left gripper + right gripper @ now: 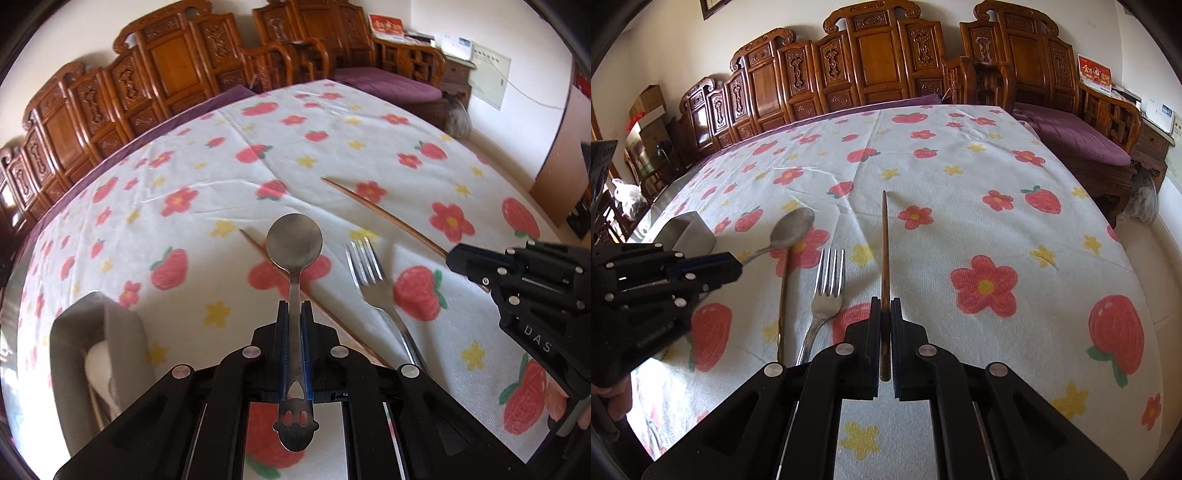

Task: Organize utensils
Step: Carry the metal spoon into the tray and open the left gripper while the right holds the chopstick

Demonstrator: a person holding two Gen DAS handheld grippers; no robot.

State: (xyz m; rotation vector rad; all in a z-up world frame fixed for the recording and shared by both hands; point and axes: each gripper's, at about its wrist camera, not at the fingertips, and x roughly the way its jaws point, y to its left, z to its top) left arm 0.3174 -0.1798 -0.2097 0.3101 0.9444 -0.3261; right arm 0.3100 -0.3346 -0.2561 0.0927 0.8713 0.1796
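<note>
— What stood at the far left of the table?

— A grey metal utensil holder [687,230] sat on the strawberry-and-flower tablecloth [960,166], near the table's left edge, with the left gripper [294,306] just beside it. Its jaws were clamped on the handle of a steel spoon [294,243], the bowl pointing forward and raised above the cloth, the cut-out end of the handle sticking out behind the fingers.

— And under the spoon?

— One wooden chopstick [783,295] lay flat on the cloth, running beneath the spoon's neck. Just to its right lay a steel fork [827,291], tines pointing away toward the carved wooden bench [871,55] along the wall. Fork and chopstick were near each other; whether they touched, I couldn't tell.

— The right hand?

— The right gripper [885,306] had its jaws pressed together on a second chopstick [884,243], gripped near its thick end, the thin tip pointing forward over the cloth. It was right of the fork and apart from it. A purple cushion [1075,136] showed on the seat at far right.
</note>
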